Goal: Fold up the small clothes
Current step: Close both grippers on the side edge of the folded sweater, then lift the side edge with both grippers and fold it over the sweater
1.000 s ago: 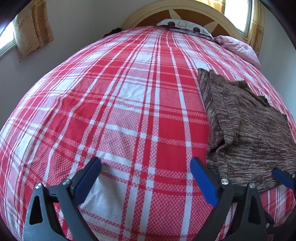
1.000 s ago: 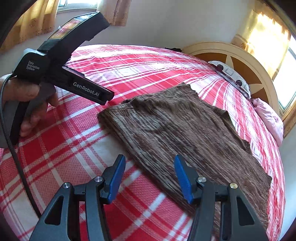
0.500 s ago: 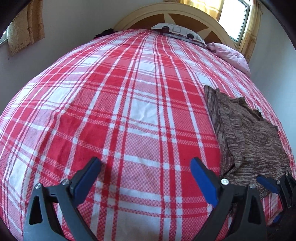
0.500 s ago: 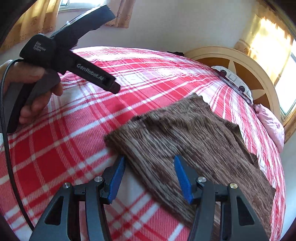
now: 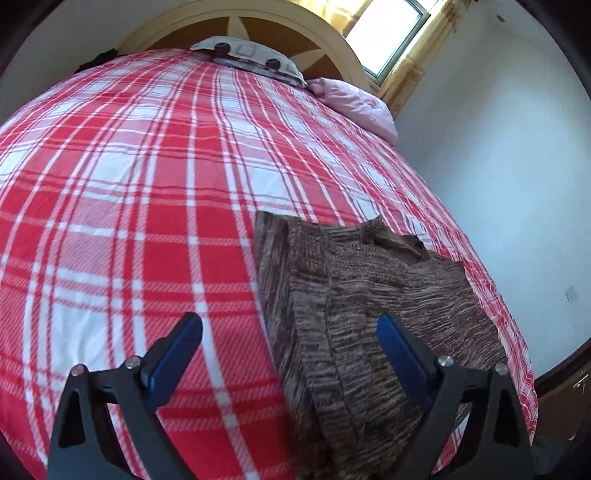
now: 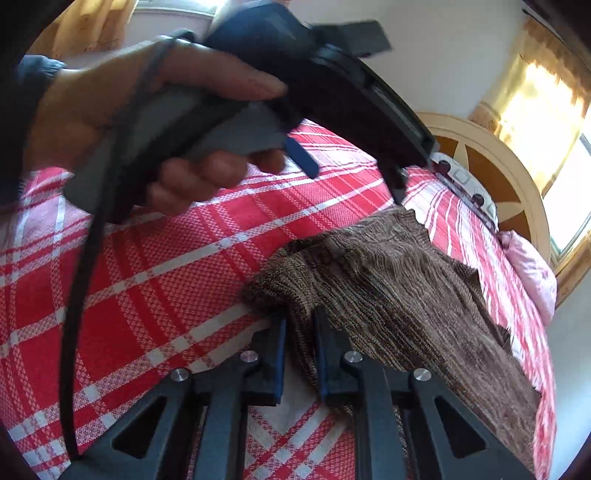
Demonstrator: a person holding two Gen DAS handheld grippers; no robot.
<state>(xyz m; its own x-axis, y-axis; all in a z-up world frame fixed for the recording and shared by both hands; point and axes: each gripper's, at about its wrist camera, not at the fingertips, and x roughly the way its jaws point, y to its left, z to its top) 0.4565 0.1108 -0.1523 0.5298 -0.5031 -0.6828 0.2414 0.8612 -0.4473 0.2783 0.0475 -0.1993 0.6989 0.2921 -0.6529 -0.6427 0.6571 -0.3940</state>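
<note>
Pillows (image 5: 255,59) and headboard (image 5: 295,29) lie beyond brown knit garment (image 5: 369,295).

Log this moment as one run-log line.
stage: first grasp | right gripper: closing on near corner of brown knit garment | left gripper: open, above garment's edge | surface: plaid bedspread

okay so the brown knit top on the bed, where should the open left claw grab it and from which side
Take the brown knit top at its near left corner, along the straight folded edge that lies on the plaid bedspread. Come down from the bare bedspread side, pads across the edge. The left claw already straddles that edge with its jaws wide. The right claw is closing on the neighbouring bunched corner, so a matching hold probably lets both lift together.
</note>
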